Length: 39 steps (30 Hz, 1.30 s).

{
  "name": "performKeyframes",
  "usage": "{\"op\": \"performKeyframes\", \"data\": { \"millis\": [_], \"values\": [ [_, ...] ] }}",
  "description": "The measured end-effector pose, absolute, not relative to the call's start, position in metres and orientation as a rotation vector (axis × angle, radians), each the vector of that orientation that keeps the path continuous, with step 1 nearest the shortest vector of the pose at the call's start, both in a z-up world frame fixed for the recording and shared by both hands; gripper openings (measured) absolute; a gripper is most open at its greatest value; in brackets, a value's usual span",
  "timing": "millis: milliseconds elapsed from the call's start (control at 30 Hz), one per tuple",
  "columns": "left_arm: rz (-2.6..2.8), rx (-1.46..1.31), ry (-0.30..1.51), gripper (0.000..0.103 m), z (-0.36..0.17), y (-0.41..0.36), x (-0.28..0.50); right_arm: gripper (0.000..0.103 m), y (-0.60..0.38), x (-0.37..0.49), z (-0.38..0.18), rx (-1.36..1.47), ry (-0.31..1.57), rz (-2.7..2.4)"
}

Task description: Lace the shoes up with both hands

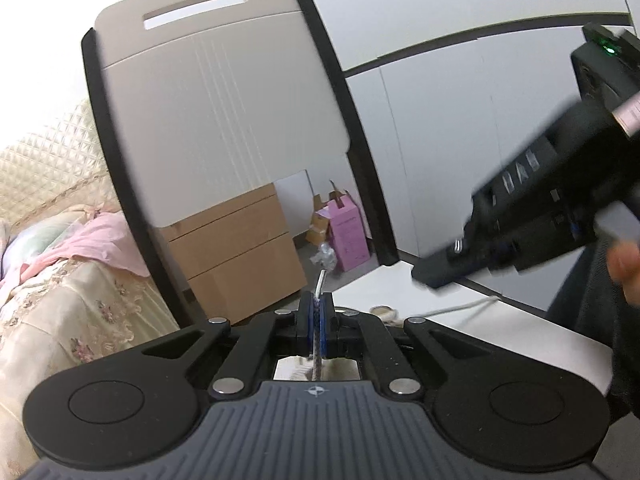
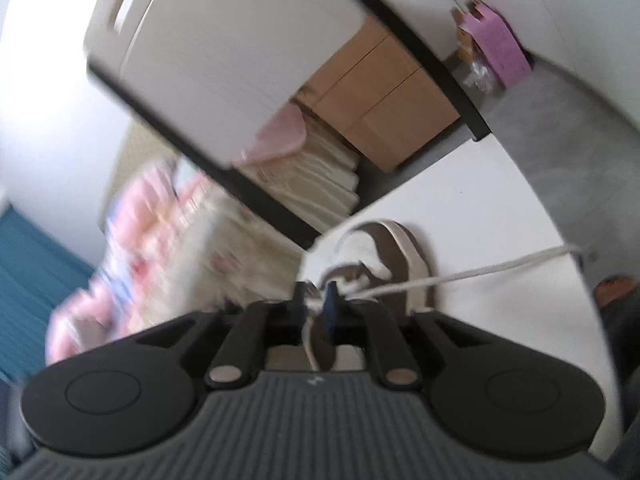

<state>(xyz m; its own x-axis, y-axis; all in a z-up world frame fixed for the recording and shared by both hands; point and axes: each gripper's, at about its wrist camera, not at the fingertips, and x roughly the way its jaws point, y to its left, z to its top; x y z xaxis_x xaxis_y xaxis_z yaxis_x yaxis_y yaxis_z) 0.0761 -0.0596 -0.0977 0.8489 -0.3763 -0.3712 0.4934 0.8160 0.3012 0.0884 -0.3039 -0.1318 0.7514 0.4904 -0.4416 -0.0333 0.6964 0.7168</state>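
The left gripper [image 1: 317, 312] has its two black fingers with blue pads squeezed tight on a thin grey-and-white shoelace [image 1: 320, 286]. The lace goes up between the pads and its clear plastic tip sticks out just above the fingertips. The same lace shows in the right wrist view as a long pale line [image 2: 460, 272] going from the shoe out to the right side of the picture. The right gripper [image 2: 316, 300] has its fingers standing a little apart, and they are not squeezing anything. A bit of white lace lies between and under them, but the picture is blurry, so it is hard to be sure if it touches a pad. The brown-and-white sneaker [image 2: 394, 252] sits on the white table [image 2: 480, 208] just past the right gripper's fingertips, with its toe pointing away. In the left wrist view the right gripper's black body [image 1: 532, 200] hangs over the table at the right side, and part of a hand [image 1: 626, 268] shows at the edge. Behind the table stands a chair with a pale grey back and black frame [image 1: 224, 120]. Past it are brown cardboard boxes [image 1: 240, 256] and a pink box [image 1: 349, 236] on the floor.
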Motion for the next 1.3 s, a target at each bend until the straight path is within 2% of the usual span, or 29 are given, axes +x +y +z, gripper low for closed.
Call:
{"op": "performKeyframes", "data": {
  "millis": [33,67,267,333,400,633,767,1100,1300],
  "values": [
    [-0.468,0.400,0.309,0.003,-0.097,-0.057,0.078,0.044,-0.296,0.088,-0.130,0.689,0.672,0.316],
    [-0.465,0.399,0.313,0.003,-0.095,-0.055,0.081,0.045,-0.286,0.087,-0.127,0.624,0.666,0.328],
    [-0.439,0.427,0.338,0.003,-0.092,-0.054,0.086,0.044,-0.253,0.090,-0.132,0.391,0.687,0.340],
    [-0.419,0.476,0.349,0.003,-0.100,-0.056,0.076,0.038,-0.245,0.091,-0.136,0.311,0.690,0.307],
    [-0.410,0.519,0.365,0.003,-0.105,-0.059,0.076,0.019,-0.241,0.092,-0.141,0.269,0.693,0.290],
    [-0.507,0.691,0.374,0.003,-0.115,-0.063,0.086,0.014,-0.258,0.094,-0.148,0.387,0.675,0.306],
    [-0.542,0.847,0.351,0.003,-0.123,-0.071,0.086,0.012,-0.290,0.103,-0.162,0.651,0.682,0.317],
    [-0.687,1.117,0.234,0.003,-0.141,-0.107,0.062,0.016,-0.321,0.101,-0.179,0.899,0.690,0.354],
    [-0.691,1.151,0.238,0.003,-0.139,-0.113,0.062,0.018,-0.327,0.099,-0.180,0.960,0.701,0.355]
  ]
}}
